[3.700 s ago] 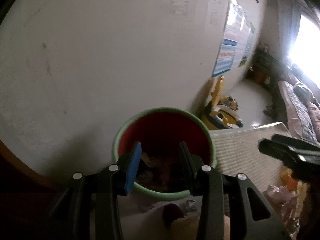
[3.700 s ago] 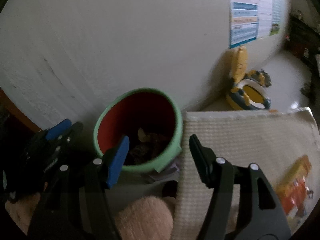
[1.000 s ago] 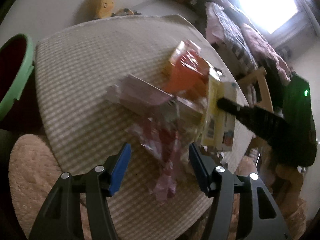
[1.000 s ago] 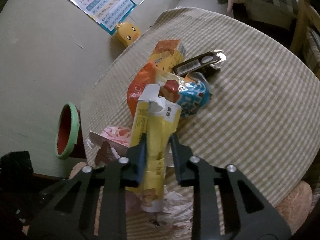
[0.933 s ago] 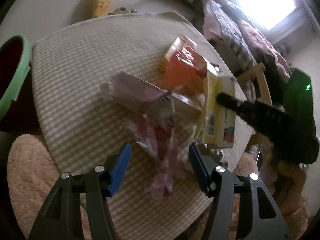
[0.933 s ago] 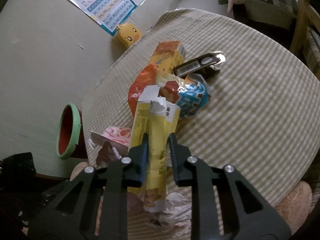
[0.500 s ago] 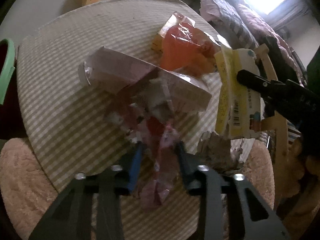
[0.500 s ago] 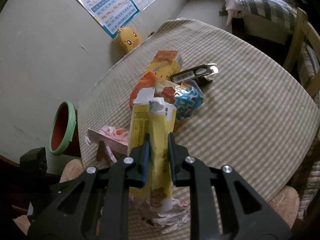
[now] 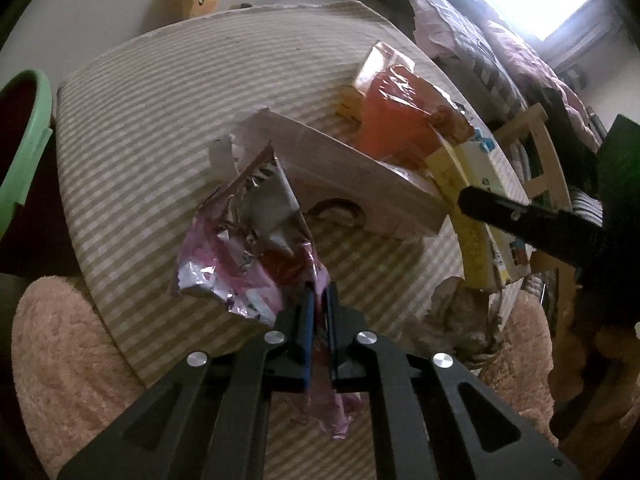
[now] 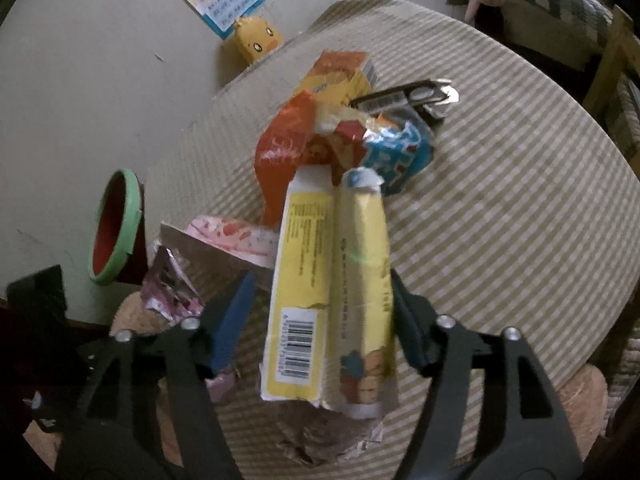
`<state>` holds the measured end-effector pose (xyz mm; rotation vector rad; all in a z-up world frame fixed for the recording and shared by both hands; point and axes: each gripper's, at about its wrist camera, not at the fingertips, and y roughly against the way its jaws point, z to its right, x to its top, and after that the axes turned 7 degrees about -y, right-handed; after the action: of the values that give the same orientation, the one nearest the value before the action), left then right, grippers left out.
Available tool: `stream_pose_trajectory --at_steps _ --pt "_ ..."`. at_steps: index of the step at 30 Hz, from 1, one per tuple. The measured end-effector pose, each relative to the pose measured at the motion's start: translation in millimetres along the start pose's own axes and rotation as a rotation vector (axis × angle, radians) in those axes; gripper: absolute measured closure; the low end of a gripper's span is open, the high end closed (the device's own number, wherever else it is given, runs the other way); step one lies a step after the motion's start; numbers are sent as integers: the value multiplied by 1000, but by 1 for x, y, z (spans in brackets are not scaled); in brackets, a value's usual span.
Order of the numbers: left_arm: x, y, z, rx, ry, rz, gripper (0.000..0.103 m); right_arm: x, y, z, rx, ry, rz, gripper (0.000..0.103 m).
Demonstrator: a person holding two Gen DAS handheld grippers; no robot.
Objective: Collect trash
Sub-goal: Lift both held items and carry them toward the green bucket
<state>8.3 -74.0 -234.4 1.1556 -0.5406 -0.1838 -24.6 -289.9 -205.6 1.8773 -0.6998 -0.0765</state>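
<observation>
My left gripper point(image 9: 318, 304) is shut on a crumpled pink and silver foil wrapper point(image 9: 248, 236) and holds it above the striped round table point(image 9: 160, 120). My right gripper point(image 10: 320, 300) is open; a flattened yellow carton point(image 10: 332, 280) sits between its spread fingers, whether touching them I cannot tell. That carton also shows at the right of the left wrist view point(image 9: 476, 216). A pile of trash lies mid-table: an orange bag point(image 10: 288, 140), a blue wrapper point(image 10: 400, 152), a pink box point(image 9: 352, 168). The green-rimmed red bin point(image 10: 116, 224) stands left of the table.
A yellow-orange carton point(image 10: 340, 76) and a black barcoded packet point(image 10: 404, 98) lie at the pile's far side. Torn brown paper point(image 10: 320, 436) lies at the near table edge. Pink fuzzy stools point(image 9: 68, 360) stand around the table. A wooden chair point(image 9: 540, 148) is at right.
My left gripper has shut on the foil wrapper and lifted it. My right gripper's fingers have spread apart from the yellow carton, which it held clamped half a second ago.
</observation>
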Motion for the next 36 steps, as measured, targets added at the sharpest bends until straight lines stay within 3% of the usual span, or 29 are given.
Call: stream_pose_trajectory --at_steps 5,12,17,24,36 --pt "-3 9 -4 15 -2 22 100 -4 -9 -3 -33 20 -23 40" --pt "-1 26 -8 46 2 68 100 -4 5 1 -16 1 18 64" --pt "3 47 -5 78 -23 137 100 -4 26 -2 17 3 63 67" --pt "16 104 6 152 -89 308 100 -8 70 -13 65 23 169 67" --pt "29 169 14 256 -145 494 100 -1 123 -62 83 143 363 67"
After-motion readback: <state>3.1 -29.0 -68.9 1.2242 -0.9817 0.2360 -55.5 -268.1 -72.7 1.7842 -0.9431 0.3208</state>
